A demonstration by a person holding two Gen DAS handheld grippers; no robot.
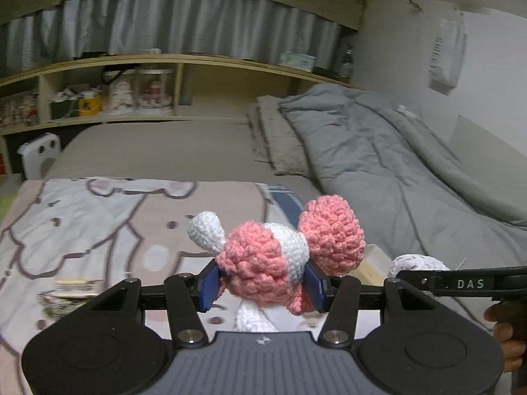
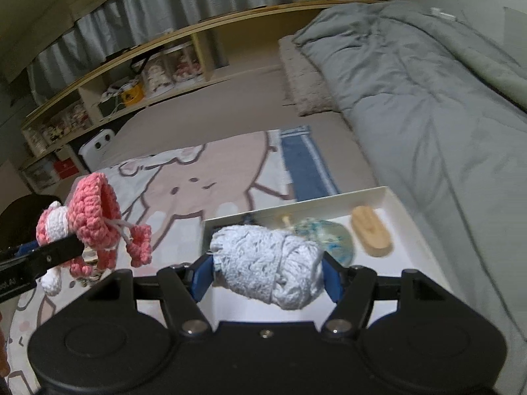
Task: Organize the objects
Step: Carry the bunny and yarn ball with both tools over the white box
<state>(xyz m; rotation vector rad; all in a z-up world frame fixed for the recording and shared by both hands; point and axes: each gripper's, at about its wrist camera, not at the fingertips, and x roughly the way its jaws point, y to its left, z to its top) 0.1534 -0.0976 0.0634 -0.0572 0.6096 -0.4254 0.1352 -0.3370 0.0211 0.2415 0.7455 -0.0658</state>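
Left claw pinching crochet doll, held aloft over bed. Right claw pinching yarn roll, long axis crosswise between pads, directly above white box; right hand nearer box.

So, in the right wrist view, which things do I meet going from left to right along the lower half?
pink and white crochet toy → pale blue yarn bundle → blue-green disc → tan wooden piece

Pink-white crochet doll held aloft, pale blue yarn bundle gripped over white tray
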